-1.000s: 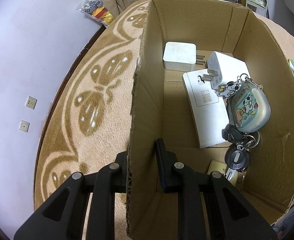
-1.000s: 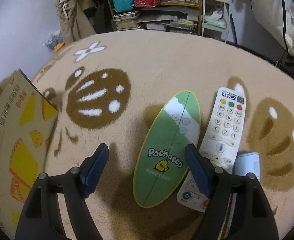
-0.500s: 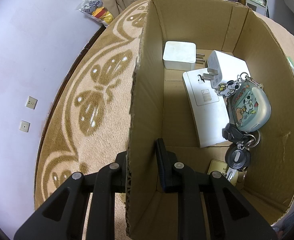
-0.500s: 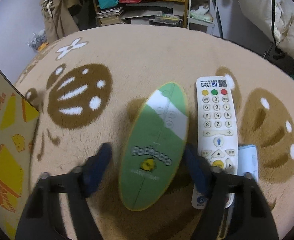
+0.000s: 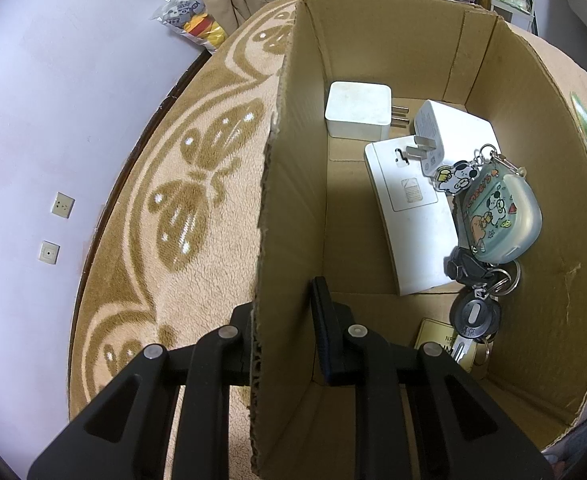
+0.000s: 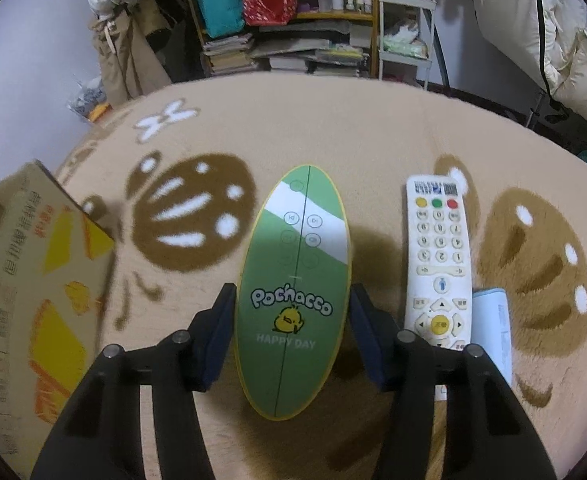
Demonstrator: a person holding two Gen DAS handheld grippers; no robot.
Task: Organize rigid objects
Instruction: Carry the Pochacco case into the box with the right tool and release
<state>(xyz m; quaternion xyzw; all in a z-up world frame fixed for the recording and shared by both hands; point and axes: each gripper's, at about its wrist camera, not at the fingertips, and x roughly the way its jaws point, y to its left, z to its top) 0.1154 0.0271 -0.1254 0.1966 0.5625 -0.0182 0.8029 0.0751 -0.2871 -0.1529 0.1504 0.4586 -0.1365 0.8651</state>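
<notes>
In the left wrist view my left gripper (image 5: 281, 332) is shut on the left wall of an open cardboard box (image 5: 293, 184), one finger outside and one inside. In the box lie a white plug charger (image 5: 357, 110), a second charger (image 5: 449, 136), a flat white device (image 5: 409, 216), a cartoon-printed case on a keyring (image 5: 497, 216) and dark keys (image 5: 475, 316). The right wrist view shows my right gripper (image 6: 293, 336) shut on a green oval "Pochacco" board (image 6: 293, 272), which casts a shadow on the carpet.
A white remote control (image 6: 437, 256) lies just right of the green board, with a pale blue item (image 6: 493, 320) beside it. The box's printed outside (image 6: 33, 280) stands at the left. Shelves, books and bags line the far edge of the beige patterned carpet (image 6: 333, 128).
My right gripper moved forward around the green oval board and closed from wide open onto its edges. The left gripper has held still on the box wall.
</notes>
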